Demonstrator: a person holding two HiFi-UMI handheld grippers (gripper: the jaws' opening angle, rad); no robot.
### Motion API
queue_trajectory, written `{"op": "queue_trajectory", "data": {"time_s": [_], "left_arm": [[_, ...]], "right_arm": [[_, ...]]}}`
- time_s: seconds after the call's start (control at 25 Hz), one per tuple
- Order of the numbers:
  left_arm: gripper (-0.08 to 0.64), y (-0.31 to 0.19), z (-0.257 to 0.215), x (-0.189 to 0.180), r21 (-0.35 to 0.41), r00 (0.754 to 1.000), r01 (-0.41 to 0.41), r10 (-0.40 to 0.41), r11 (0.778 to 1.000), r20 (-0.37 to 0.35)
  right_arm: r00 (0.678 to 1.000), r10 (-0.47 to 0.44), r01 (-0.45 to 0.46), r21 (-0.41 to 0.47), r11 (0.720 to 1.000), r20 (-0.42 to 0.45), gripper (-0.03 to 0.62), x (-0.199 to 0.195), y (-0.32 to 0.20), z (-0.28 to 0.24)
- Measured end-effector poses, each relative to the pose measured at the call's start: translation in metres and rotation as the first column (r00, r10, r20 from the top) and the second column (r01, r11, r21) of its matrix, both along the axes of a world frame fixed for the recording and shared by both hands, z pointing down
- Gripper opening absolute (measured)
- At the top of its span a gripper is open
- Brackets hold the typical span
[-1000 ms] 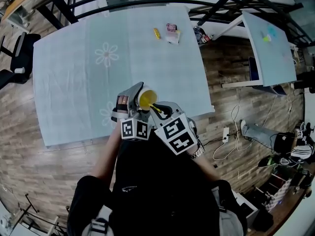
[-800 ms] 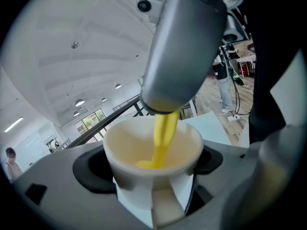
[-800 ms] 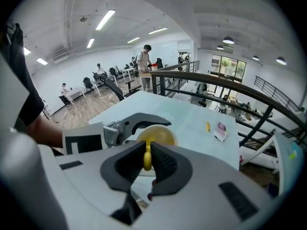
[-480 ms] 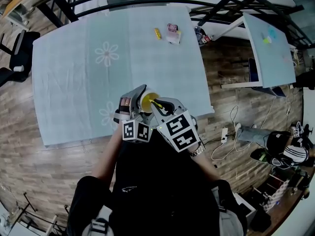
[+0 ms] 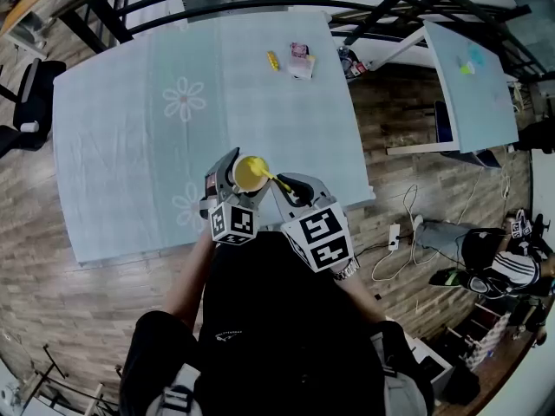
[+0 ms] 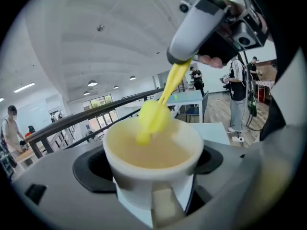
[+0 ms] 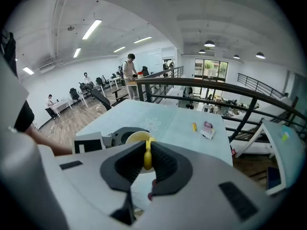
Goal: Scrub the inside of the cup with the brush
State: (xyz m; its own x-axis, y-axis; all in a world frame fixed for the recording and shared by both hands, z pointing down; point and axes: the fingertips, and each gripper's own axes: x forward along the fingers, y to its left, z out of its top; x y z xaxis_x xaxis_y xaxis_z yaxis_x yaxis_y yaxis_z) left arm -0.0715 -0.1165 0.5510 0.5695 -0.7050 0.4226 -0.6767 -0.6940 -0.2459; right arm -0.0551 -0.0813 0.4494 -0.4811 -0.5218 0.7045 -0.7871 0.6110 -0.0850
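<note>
Left gripper [image 5: 227, 178] clamps the cup [image 5: 250, 173], yellow inside, over the table's [image 5: 121, 146] near edge. The brush [image 5: 276, 181] head dips inside its rim, its handle pinched tight in the right gripper [image 5: 291, 191]. On the table's far side lie a yellow stick [image 5: 272, 60] and a pink packet [image 5: 300, 57], print unreadable

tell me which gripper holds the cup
The left gripper: it clamps the cup, while the right gripper pinches the yellow brush reaching into it.
</note>
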Motion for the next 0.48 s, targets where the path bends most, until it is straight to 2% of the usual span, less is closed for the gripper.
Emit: {"op": "queue_trajectory", "data": {"time_s": [0.12, 0.28, 0.48], "left_arm": [[0.43, -0.007, 0.012, -0.008, -0.046, 0.997, 0.055, -0.057, 0.997, -0.055], [0.43, -0.017, 0.036, -0.021, -0.125, 0.981, 0.133, -0.148, 0.983, -0.123], [0.43, -0.03, 0.069, -0.031, -0.185, 0.962, 0.209, -0.236, 0.96, -0.135]], "right_arm": [[0.999, 0.033, -0.033, 0.013, 0.999, 0.015, 0.038, 0.003, -0.002, -0.003], [0.998, 0.053, -0.054, 0.029, 0.998, 0.02, 0.038, 0.006, -0.002, -0.006], [0.996, 0.088, -0.089, 0.045, 0.995, 0.024, 0.038, 0.016, -0.004, -0.008]]}}
